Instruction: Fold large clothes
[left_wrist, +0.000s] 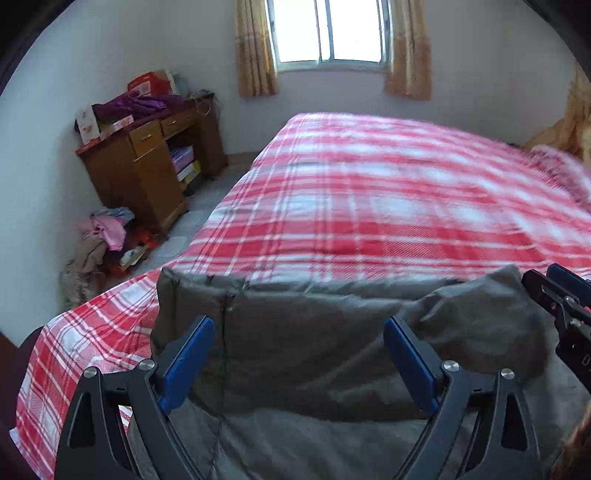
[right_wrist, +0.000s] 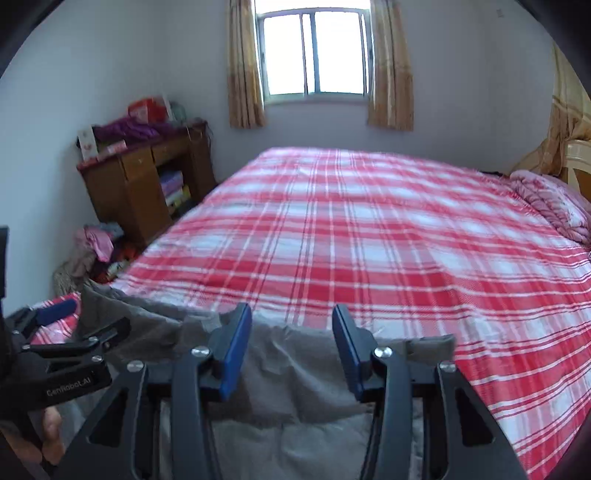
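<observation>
Left gripper sat closest to my left wrist cam, jaws spread wide, nothing pinched, hanging over the grey garment. The garment lay folded at the near edge of the bed, on the red plaid sheet. Right gripper had its jaws parted about halfway, blue pads clear of the cloth, nothing between them. I saw the same garment under it. Both views were motion-blurred. Wooden cabinet stood against the left wall, with a clothes pile on the floor beside it.
</observation>
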